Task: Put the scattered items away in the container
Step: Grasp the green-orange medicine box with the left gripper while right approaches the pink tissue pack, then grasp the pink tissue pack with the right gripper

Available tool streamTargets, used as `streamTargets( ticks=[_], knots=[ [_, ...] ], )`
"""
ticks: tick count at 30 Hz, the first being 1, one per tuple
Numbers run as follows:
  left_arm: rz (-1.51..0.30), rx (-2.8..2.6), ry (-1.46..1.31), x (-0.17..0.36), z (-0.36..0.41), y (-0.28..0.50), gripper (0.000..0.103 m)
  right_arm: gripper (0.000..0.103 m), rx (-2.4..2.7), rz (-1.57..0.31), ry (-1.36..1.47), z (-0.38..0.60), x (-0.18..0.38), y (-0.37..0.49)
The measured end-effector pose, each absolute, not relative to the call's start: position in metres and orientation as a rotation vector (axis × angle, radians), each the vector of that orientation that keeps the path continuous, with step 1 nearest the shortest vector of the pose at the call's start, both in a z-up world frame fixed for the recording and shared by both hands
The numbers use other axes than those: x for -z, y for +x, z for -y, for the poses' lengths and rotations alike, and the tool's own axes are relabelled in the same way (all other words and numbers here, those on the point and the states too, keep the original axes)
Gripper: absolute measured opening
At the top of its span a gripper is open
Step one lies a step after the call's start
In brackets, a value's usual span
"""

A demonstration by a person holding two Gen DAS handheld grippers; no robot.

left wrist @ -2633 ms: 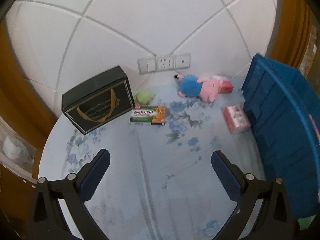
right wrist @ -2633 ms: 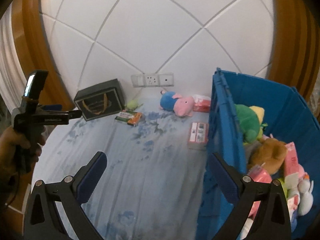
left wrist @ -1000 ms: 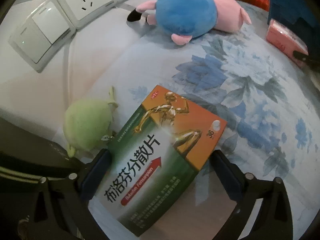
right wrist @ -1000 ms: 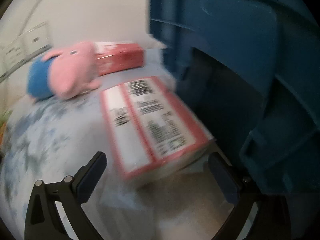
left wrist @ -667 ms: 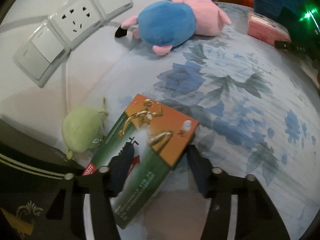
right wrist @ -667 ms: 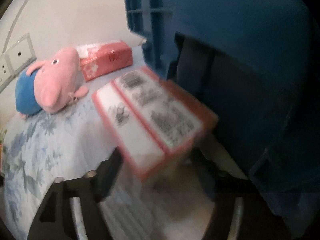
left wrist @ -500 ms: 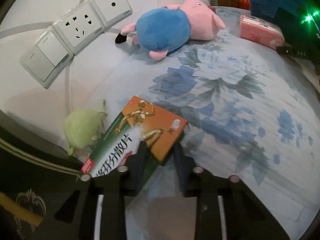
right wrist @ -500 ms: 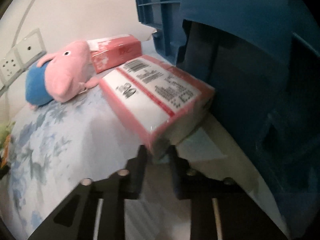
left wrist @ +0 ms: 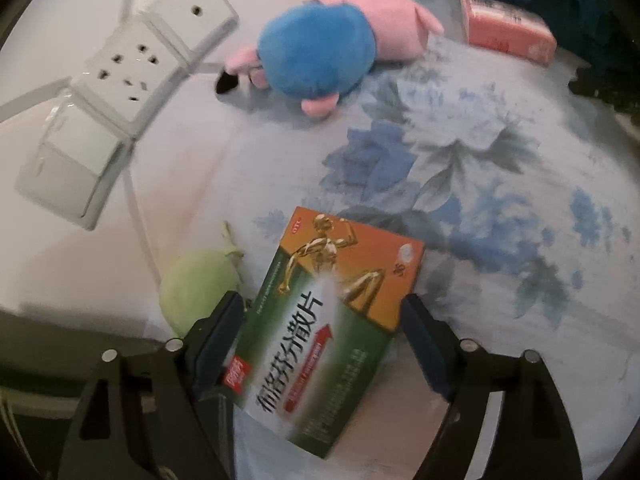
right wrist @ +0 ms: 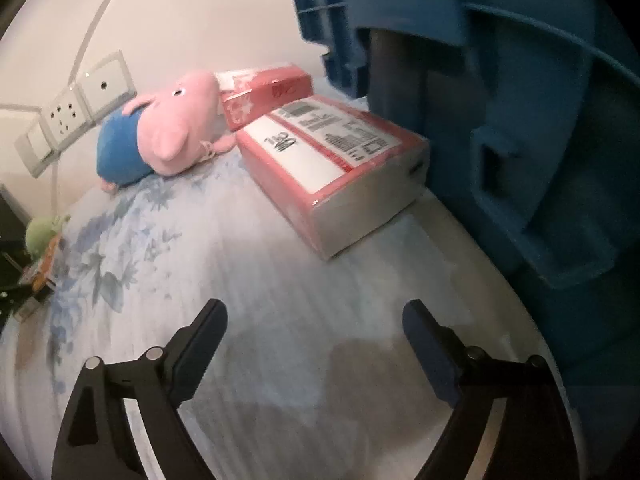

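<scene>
**Medicine box between the left tongs, tissue pack loose by the crate**

The green-and-orange medicine box (left wrist: 332, 320) lies flat on the flowered sheet (left wrist: 500, 208), between the fingers of the left tongs (left wrist: 322, 326). Its near end is blurred and partly covers the left finger, so whether the pads touch its sides cannot be told; the jaws stand wide enough to span the box. A pale green plush (left wrist: 198, 290) sits just beside the box, half hidden behind the left finger.

The pink tissue pack (right wrist: 332, 168) rests on the sheet just beside the blue crate (right wrist: 520, 120), whose wall runs out of frame so its inside is unseen. The right tongs (right wrist: 316, 344) are spread wide with nothing between them, the pack lying ahead of the fingertips. A second pink box (right wrist: 264, 94) lies behind it, touching the pig plush (right wrist: 168, 136). Wall sockets (left wrist: 120, 92) sit behind the pig.
</scene>
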State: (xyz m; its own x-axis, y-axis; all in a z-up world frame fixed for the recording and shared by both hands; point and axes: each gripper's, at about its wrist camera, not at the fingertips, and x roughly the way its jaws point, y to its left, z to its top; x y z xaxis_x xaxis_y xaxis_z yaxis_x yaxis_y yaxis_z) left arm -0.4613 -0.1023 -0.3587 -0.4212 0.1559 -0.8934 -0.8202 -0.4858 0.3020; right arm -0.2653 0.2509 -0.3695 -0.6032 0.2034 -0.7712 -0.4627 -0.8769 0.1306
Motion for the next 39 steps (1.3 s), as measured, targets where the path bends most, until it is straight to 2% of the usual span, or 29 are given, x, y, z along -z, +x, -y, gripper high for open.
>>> streamTargets(
  ticks=[3, 6, 15, 18, 22, 26, 32, 39],
  knots=[
    [-1.022, -1.901, -1.175, 0.372, 0.098, -0.475, 0.095, 0.09, -2.489, -0.481, -1.123, -0.254, 0.369, -0.263],
    [-1.007, -1.866, -1.167, 0.381, 0.096, -0.481, 0.103, 0.09, -2.507, -0.488, -1.094, -0.253, 0.368, -0.263],
    [-0.803, -1.919, -1.287, 0.387, 0.108, -0.495, 0.103, 0.09, -2.483, -0.514, -1.095, -0.255, 0.37, -0.267],
    [-0.774, -1.958, -1.26, 0.385, 0.113, -0.477, 0.099, 0.092, -2.432, -0.47, -1.088, -0.256, 0.368, -0.275],
    [-0.616, -2.072, -1.215, 0.38, 0.132, -0.449, 0.097, 0.103, -2.309, -0.507, -1.0, -0.26, 0.366, -0.29],
    [-0.566, -2.158, -1.204, 0.385, 0.145, -0.419, 0.096, 0.103, -2.242, -0.664, -0.966, -0.251, 0.37, -0.295],
    [-0.558, -2.189, -1.22, 0.378, 0.155, -0.372, 0.096, 0.103, -2.184, -0.52, -0.986, -0.236, 0.365, -0.321],
    [-0.383, -2.229, -1.223, 0.366, 0.179, -0.305, 0.096, 0.103, -1.934, -0.74, -1.025, -0.265, 0.356, -0.368]
  ],
)
